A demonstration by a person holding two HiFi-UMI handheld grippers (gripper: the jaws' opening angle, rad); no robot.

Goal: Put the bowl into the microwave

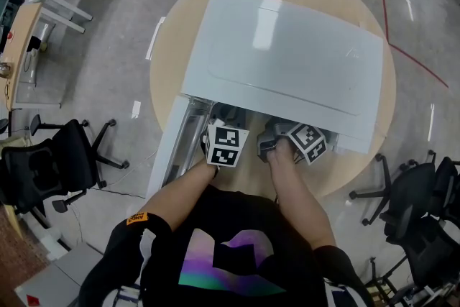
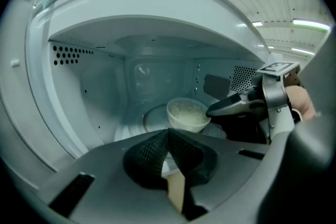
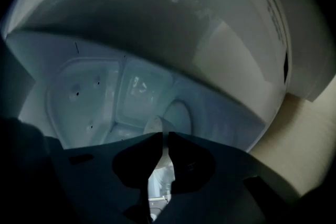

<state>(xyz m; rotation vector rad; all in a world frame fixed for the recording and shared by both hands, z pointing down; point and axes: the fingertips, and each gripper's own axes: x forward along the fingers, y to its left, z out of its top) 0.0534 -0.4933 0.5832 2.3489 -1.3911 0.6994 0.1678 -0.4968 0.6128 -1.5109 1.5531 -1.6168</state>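
The white microwave (image 1: pixel 287 54) stands on a round wooden table (image 1: pixel 172 25) with its door (image 1: pixel 176 147) swung open to the left. In the left gripper view a white bowl (image 2: pixel 186 114) with pale contents sits in the cavity over the glass turntable (image 2: pixel 152 118). My right gripper (image 2: pixel 212 109) reaches in from the right and is shut on the bowl's rim. In the right gripper view the thin white rim (image 3: pixel 156 128) shows between that gripper's (image 3: pixel 163 138) closed jaws. My left gripper (image 2: pixel 169 132) is shut and empty, just outside the opening, in front of the bowl. Both grippers (image 1: pixel 224 127) (image 1: pixel 284 133) sit at the microwave's front.
The cavity walls (image 2: pixel 79 86) and ceiling close in around the bowl. Black office chairs stand to the left (image 1: pixel 50 165) and right (image 1: pixel 424 198) of the table. A desk (image 1: pixel 29 32) is at the far left. The table's front edge (image 1: pixel 345 180) lies near my right hand.
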